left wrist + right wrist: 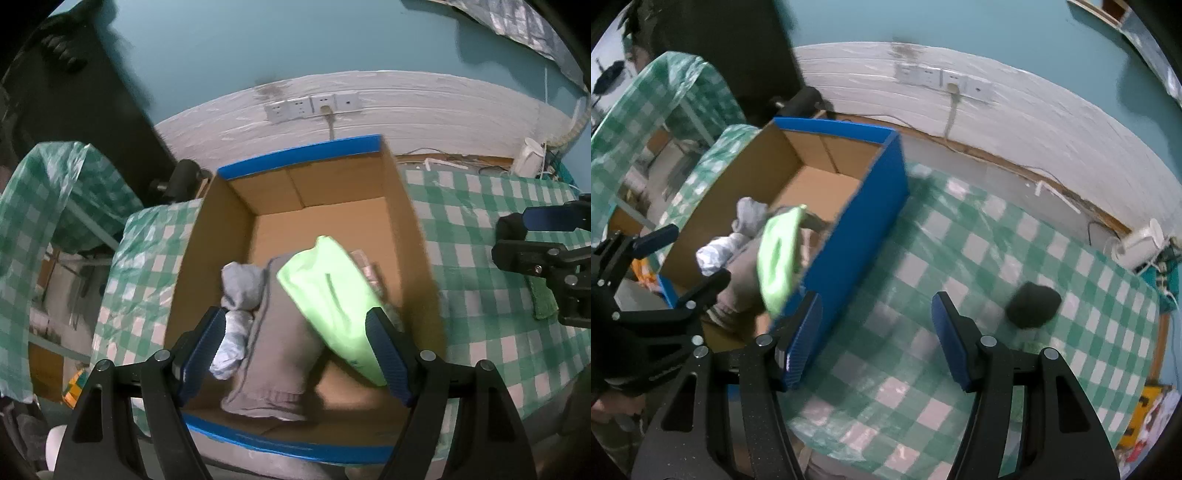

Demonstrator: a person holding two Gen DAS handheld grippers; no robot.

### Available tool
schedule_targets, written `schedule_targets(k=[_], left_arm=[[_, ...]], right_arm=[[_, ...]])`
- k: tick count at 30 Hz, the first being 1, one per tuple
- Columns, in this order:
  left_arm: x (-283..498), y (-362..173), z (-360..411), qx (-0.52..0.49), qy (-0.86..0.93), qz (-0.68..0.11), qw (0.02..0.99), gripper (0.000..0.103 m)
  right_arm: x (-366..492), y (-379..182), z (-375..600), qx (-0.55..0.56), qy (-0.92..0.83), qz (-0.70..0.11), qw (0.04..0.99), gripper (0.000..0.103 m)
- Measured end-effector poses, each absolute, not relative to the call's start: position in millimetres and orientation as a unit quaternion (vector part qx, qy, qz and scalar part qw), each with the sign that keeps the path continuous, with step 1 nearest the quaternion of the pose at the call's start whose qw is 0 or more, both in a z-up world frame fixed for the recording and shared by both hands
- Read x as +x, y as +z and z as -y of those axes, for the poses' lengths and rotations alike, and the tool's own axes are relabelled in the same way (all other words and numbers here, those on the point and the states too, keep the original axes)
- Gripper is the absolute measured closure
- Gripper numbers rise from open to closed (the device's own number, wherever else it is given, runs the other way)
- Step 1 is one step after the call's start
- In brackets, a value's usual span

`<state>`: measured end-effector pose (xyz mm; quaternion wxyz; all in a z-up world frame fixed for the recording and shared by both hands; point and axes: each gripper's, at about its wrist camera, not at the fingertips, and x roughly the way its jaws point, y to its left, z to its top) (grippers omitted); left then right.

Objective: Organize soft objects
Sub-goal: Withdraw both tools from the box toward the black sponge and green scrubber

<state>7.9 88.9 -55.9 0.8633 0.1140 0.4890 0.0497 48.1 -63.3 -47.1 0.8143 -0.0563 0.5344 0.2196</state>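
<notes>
Left claw (295, 354): blue ribbed pads spread wide, poised over the open cardboard box (218, 236); a lime-green soft pack (332, 310) lies between the pads, its lower end by the right pad, contact not discernible

Right claw (877, 339): pads apart, gripping nothing, over the surface (997, 236) just right of the box's blue outer wall; a dark rounded soft lump (1032, 304) lies on the cloth beyond its right pad, apart from it

Box contents: grey-brown knitted garment (273, 350) with ribbed hem, lying flat under the green pack; pale grey rolled socks (242, 284) and a crumpled white bundle (231, 347) along the left wall

Materials: box of corrugated brown board, blue rim; surface covered in glossy green-and-white checked plastic cloth

Obscured: an item beneath the green pack near the right wall is blurred; the dark lump is blurred, its fabric unreadable; a green cloth (543, 299) on the surface is partly hidden by the right claw in the left wrist view
</notes>
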Motion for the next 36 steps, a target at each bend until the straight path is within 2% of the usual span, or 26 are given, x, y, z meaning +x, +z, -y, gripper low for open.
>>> schedule_targets(k=[22, 26, 36], left_arm=[[9.8, -62.8, 1.5, 0.192, -0.011, -0.479, 0.857, 0.022], [11.3, -68.4, 16.9, 0.205, -0.021, -0.481, 0.852, 0.018], [18.6, -84.8, 48.4, 0.232, -0.037, -0.488, 0.841, 0.018]], right_arm=[[40.7, -71.1, 161.6, -0.024, 0.150, -0.553, 0.819, 0.041], [42.0, -79.0, 180.8, -0.015, 0.133, -0.559, 0.818, 0.041], [42.8, -101.6, 213.3, -0.013, 0.101, -0.580, 0.809, 0.040]])
